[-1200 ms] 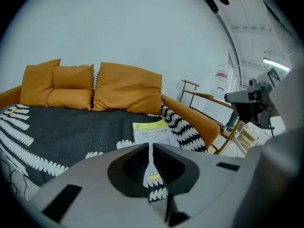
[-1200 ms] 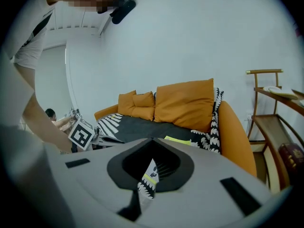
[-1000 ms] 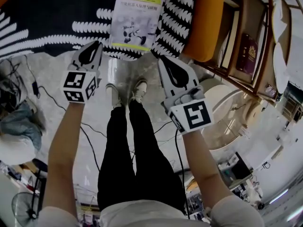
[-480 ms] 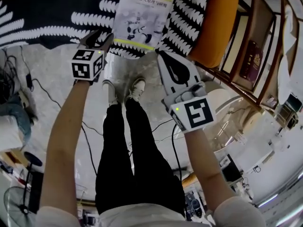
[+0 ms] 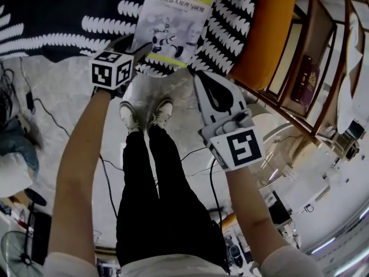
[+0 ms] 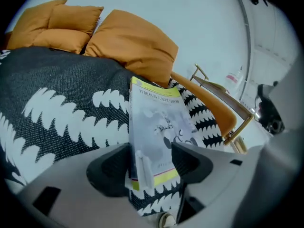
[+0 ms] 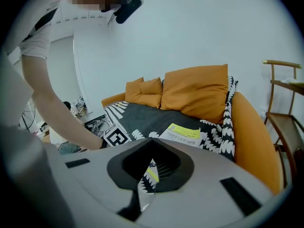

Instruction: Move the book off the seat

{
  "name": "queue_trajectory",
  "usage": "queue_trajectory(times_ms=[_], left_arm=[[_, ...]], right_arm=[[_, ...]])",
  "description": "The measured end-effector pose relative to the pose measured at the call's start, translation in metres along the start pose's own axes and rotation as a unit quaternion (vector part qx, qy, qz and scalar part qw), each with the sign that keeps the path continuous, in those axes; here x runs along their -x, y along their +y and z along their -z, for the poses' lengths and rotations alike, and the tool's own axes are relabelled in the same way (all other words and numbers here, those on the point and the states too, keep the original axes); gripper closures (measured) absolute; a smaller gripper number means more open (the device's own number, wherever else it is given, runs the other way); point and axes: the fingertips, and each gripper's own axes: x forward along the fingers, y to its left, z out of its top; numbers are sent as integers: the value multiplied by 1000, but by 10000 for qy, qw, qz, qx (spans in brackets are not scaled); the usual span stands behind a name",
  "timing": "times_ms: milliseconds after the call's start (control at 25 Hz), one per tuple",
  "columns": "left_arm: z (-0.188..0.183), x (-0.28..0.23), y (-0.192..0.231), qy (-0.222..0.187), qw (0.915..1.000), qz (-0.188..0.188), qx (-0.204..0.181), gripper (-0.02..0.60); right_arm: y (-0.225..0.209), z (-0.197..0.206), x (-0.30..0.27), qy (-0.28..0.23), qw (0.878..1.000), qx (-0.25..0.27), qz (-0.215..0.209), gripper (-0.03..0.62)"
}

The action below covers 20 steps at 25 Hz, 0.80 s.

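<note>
A pale book [image 5: 170, 22] with a yellow band lies flat on the sofa seat, on a black throw [image 5: 57, 10] patterned with white leaves. My left gripper [image 5: 136, 48] has reached the book's near left corner. In the left gripper view its jaws are opening, and the book [image 6: 156, 127] stands between the two dark pads without being pressed. The gripper [image 6: 152, 167] is tilted over the seat's front edge. My right gripper [image 5: 199, 77] hangs shut, just in front of the seat and right of the book, holding nothing. The right gripper view shows the book [image 7: 183, 133] beyond its closed tips [image 7: 151, 141].
Orange cushions [image 6: 133, 46] line the sofa back, and an orange armrest [image 5: 265, 33] bounds the seat on the right. A wooden shelf [image 5: 311, 68] with a dark booklet stands beyond it. The person's legs and shoes [image 5: 144, 114] are below, with cables [image 5: 34, 108] on the floor.
My left gripper has moved up and right to the book's near corner, turned over, and opened its jaws around the edge. The right gripper has hardly moved.
</note>
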Motion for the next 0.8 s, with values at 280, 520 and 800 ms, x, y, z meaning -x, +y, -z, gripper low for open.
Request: queue_trajectory(times_ms=[280, 520, 800], left_arm=[[-29, 14, -21, -328, 9900, 839, 1087, 365], [-14, -7, -50, -229, 9798, 1333, 1475, 377], [-21, -35, -50, -85, 9731, 1072, 2036, 478]], right_arm=[[-17, 7, 20, 9, 9996, -91, 282, 572], [-17, 3, 30, -61, 9994, -99, 316, 572], [-20, 15, 50, 3, 9989, -238, 406, 572]])
